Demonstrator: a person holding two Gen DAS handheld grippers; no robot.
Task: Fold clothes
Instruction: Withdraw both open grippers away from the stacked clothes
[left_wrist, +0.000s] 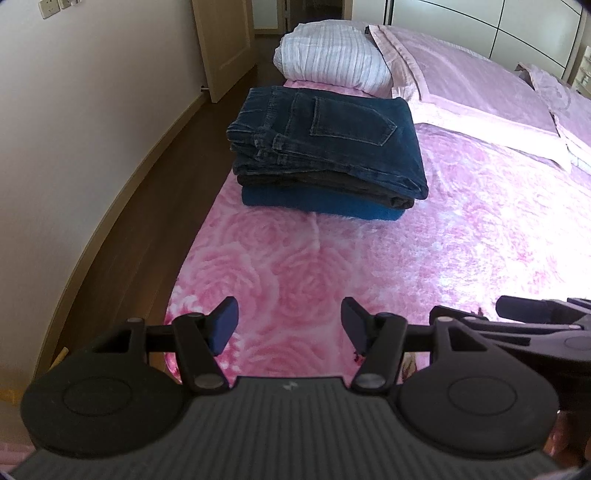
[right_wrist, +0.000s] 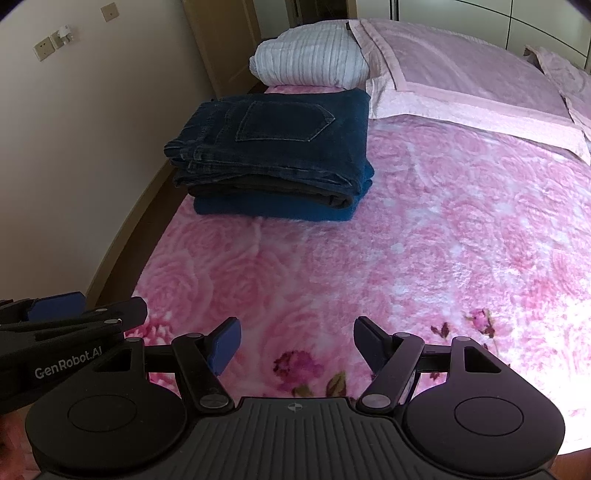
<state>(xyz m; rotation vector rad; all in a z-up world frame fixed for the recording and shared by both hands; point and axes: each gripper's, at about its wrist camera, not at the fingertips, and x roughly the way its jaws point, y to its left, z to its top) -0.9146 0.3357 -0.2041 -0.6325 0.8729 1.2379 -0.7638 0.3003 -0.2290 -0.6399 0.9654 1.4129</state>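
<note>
A stack of folded clothes lies on the pink rose blanket (left_wrist: 424, 258) near the bed's left edge. Folded dark blue jeans (left_wrist: 332, 136) (right_wrist: 280, 147) top it, with a dark garment and a blue folded piece (left_wrist: 317, 205) (right_wrist: 273, 212) beneath. My left gripper (left_wrist: 290, 325) hovers over the blanket well short of the stack, open, nothing between its blue pads. My right gripper (right_wrist: 297, 345) hangs beside it, likewise open and holding nothing. Each gripper shows at the edge of the other's view: the right gripper (left_wrist: 535, 317), the left gripper (right_wrist: 55, 314).
A white striped folded quilt (left_wrist: 332, 59) and pink pillows (left_wrist: 472, 81) lie at the bed's head behind the stack. Wooden floor (left_wrist: 155, 192) and a cream wall (left_wrist: 74, 110) run along the bed's left side, with a door (left_wrist: 221, 44) beyond.
</note>
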